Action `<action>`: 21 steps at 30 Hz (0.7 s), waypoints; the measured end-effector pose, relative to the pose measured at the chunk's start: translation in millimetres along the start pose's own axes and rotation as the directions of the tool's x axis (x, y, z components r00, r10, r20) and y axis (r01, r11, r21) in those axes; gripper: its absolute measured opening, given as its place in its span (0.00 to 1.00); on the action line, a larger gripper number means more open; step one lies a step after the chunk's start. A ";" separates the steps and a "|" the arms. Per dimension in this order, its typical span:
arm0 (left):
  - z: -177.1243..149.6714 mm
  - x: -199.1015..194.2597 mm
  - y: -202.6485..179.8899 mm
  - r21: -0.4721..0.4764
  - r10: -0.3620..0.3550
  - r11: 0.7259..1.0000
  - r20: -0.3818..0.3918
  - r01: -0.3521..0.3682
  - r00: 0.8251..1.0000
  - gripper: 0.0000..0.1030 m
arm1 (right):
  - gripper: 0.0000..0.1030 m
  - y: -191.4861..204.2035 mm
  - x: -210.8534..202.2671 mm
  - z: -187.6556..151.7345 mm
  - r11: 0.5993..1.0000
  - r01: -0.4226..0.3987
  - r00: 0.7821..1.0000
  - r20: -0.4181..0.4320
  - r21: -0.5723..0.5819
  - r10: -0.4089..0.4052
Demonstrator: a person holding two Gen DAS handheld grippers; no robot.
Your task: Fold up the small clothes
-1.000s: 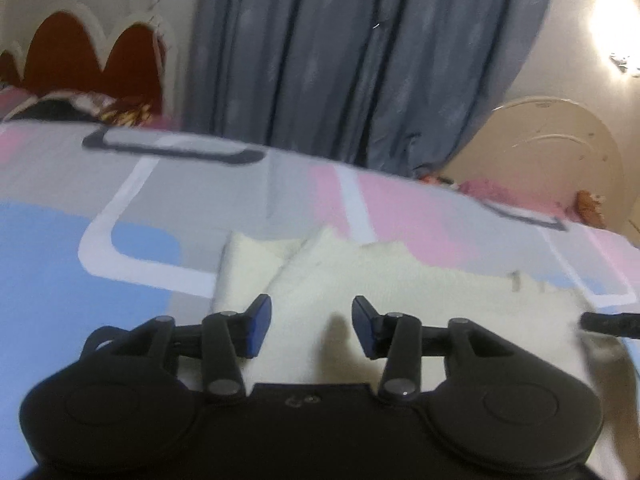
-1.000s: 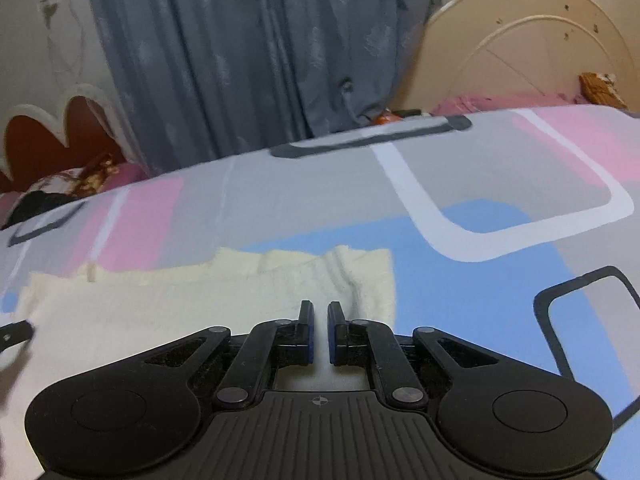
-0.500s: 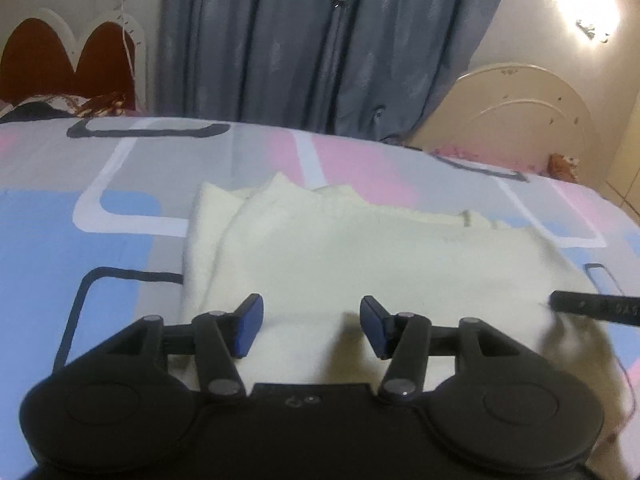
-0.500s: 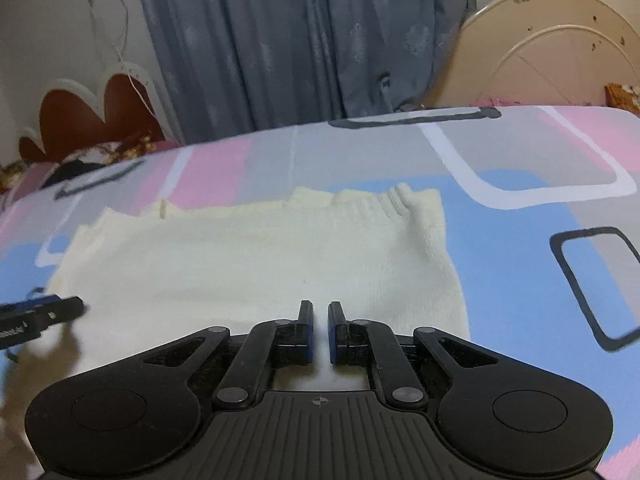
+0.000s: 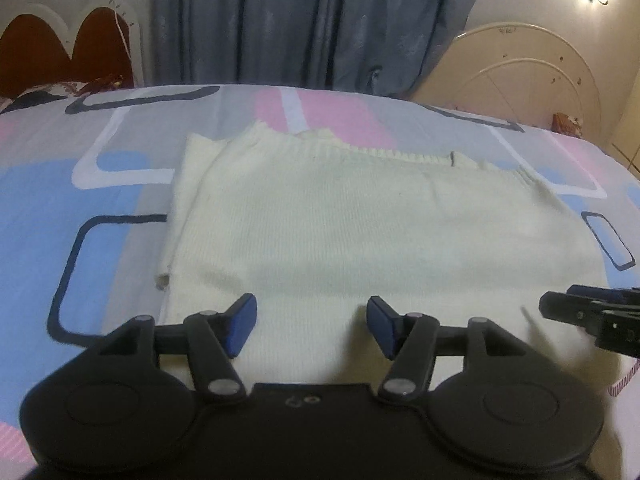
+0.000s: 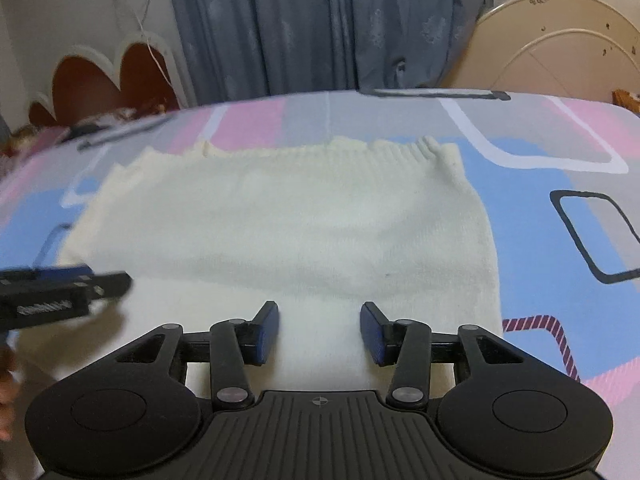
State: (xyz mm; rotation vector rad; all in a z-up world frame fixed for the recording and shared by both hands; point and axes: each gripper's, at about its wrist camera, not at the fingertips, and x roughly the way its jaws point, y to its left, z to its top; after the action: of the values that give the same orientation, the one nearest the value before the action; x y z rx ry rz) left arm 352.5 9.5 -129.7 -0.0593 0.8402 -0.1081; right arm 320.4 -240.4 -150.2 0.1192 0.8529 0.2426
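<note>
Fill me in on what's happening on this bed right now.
A person is folding a cream knit garment that lies flat on the patterned bedsheet, working with a hand-held gripper in each hand. The left hand-held gripper and the right hand-held gripper both sit over the garment's near edge. Both have just been opening their jaws, and neither pinches the fabric.

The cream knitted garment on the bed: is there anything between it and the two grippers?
Nothing visible. The cream garment lies flat, with the left gripper and right gripper open just over its near edge.
</note>
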 end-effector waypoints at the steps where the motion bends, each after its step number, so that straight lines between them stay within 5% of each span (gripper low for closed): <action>1: -1.0 -0.7 -0.2 0.005 0.006 1.000 -0.002 -0.006 1.000 0.60 | 0.44 0.6 -3.2 -2.6 1.000 0.005 1.000 0.004 -0.005 -0.005; 9: -10.3 -7.2 -6.3 0.037 0.027 0.999 -0.031 -0.025 0.999 0.61 | 0.44 9.6 -6.1 -21.6 0.999 0.035 0.998 -0.043 -0.026 -0.036; 14: -17.0 -15.9 -7.9 0.040 0.038 0.999 -0.045 -0.036 0.998 0.73 | 0.44 10.1 -9.7 -27.3 0.998 0.053 0.997 -0.059 -0.029 -0.054; 21: -21.7 -22.8 -5.7 0.034 0.038 0.999 -0.066 -0.035 0.997 0.75 | 0.44 12.5 -26.9 -25.7 0.999 0.031 0.999 -0.016 0.028 -0.031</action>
State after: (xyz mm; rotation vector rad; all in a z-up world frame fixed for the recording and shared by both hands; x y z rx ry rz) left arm 320.9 6.3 -126.8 -0.0093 0.9058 -0.0899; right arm 281.9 -235.0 -144.9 0.1306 0.8730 0.2027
